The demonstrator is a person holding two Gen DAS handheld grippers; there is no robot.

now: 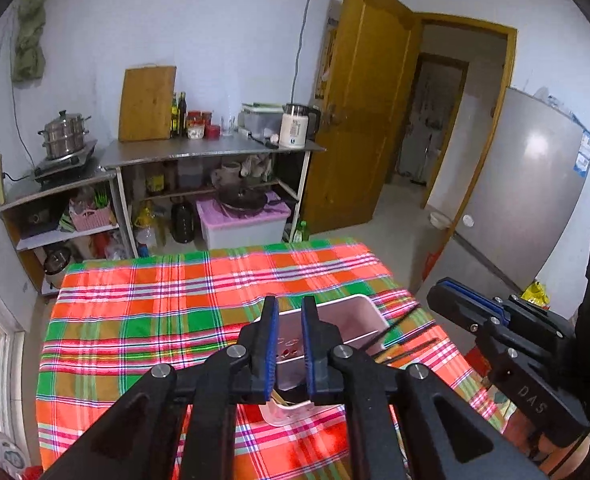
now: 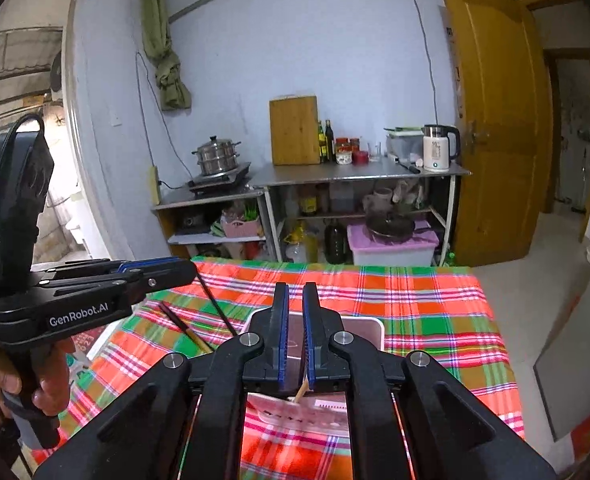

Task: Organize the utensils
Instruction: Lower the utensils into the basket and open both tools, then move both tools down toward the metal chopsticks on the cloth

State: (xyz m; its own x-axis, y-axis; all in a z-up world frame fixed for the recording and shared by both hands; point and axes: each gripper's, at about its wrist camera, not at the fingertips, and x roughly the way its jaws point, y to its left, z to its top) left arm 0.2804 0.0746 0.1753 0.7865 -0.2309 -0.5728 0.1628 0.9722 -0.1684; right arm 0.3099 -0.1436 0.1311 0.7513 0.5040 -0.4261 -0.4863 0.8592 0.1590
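A pink rectangular utensil box [image 1: 335, 316] stands on the plaid tablecloth [image 1: 155, 320], and it also shows in the right wrist view [image 2: 359, 330]. My left gripper [image 1: 289, 312] hovers over the box, its jaws a narrow gap apart with nothing visibly between them. A wooden chopstick end [image 1: 279, 399] shows below its fingers. My right gripper [image 2: 295, 300] is above the box, its jaws nearly closed, with a wooden stick tip [image 2: 301, 394] at their base. Dark chopsticks [image 2: 183, 326] lie on the cloth to the left. In the right wrist view the other gripper [image 2: 167, 270] appears to hold a thin dark chopstick [image 2: 215, 304].
A clear plastic packet [image 2: 295, 412] lies on the cloth near the box. Beyond the table are metal shelves [image 1: 211, 152] with a steamer pot, cutting board, bottles and kettle. A wooden door [image 1: 359, 120] stands open at right, next to a grey fridge [image 1: 527, 184].
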